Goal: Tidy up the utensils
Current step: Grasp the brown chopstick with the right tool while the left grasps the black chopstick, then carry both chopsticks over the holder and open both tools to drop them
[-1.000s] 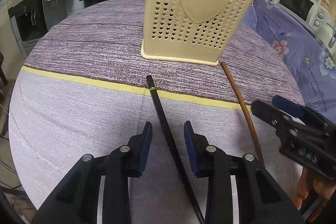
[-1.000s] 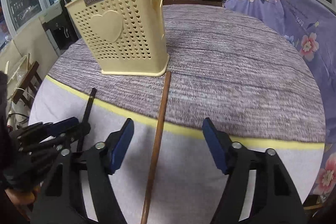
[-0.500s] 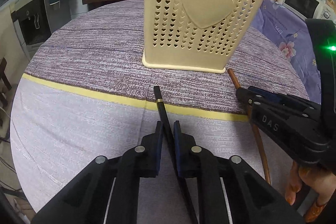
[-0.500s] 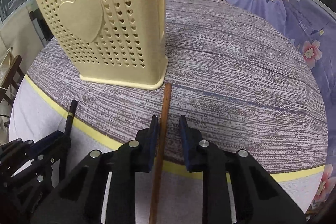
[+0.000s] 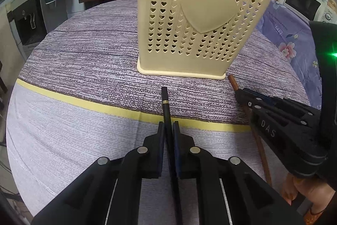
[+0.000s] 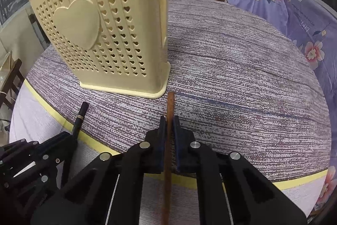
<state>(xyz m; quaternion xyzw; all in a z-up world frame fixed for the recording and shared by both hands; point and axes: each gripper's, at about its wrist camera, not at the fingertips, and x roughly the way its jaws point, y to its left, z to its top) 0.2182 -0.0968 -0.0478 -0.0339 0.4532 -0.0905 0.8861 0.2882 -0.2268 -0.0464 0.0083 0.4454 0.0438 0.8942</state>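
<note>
Your left gripper (image 5: 168, 127) has just clamped the black chopstick (image 5: 165, 101) and your right gripper (image 6: 168, 120) the brown chopstick (image 6: 170, 103), both lying on the tablecloth (image 5: 84, 60) before the cream utensil holder (image 5: 198, 20), ready for lifting.

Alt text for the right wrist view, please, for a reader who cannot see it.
The right claw is shut on a brown wooden chopstick lying on the purple striped tablecloth, beside a cream perforated plastic utensil holder. At lower left, the left claw grips a black chopstick.
</note>
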